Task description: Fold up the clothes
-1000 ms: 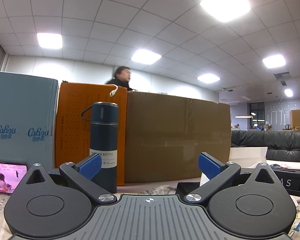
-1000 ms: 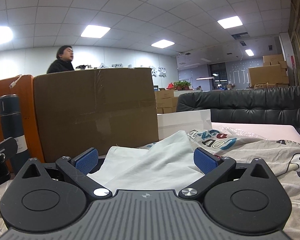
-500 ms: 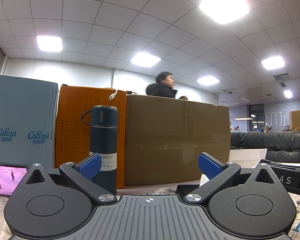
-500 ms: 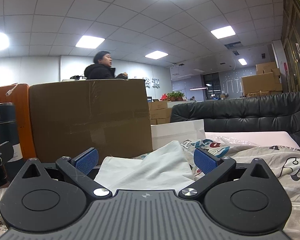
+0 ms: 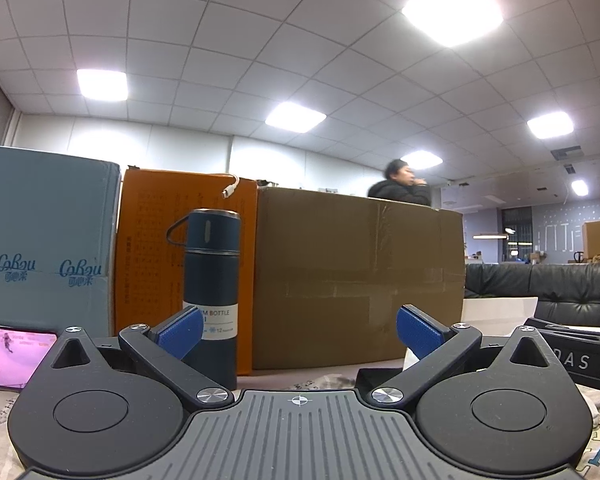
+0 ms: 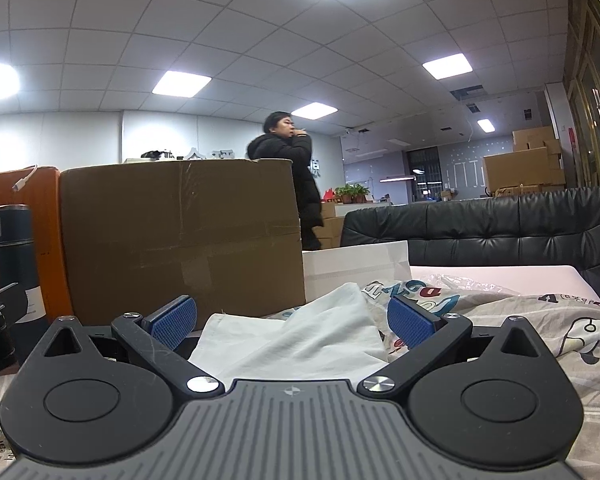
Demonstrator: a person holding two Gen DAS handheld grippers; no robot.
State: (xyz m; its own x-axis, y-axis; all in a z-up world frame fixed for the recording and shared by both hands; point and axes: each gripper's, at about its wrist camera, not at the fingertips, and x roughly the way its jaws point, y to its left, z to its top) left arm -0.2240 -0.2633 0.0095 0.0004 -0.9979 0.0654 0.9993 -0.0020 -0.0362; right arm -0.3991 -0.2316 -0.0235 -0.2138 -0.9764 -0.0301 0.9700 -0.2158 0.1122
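Note:
A white garment [image 6: 296, 340] lies rumpled on a printed sheet [image 6: 540, 320] in the right wrist view. My right gripper [image 6: 292, 320] is open, low over the near part of the garment, which shows between its blue pads [image 6: 174, 320]; it holds nothing. My left gripper [image 5: 300, 330] is open and empty, low over the table, facing a brown cardboard box [image 5: 356, 280]. The right gripper's black body [image 5: 572, 354] shows at the right edge of the left wrist view. No garment shows clearly in the left wrist view.
A dark blue bottle [image 5: 210, 280] stands just beyond my left finger, with an orange box [image 5: 152, 248] and a grey-blue box [image 5: 44, 240] behind. A lit phone [image 5: 12, 356] sits at left. A white box [image 6: 356, 268] and black sofa [image 6: 500, 228] lie right. A person [image 6: 288, 160] stands behind.
The person behind the boxes has walked to the right. My right gripper has tilted and shifted a little; the garment sits slightly lower in its view. My left gripper has barely moved.

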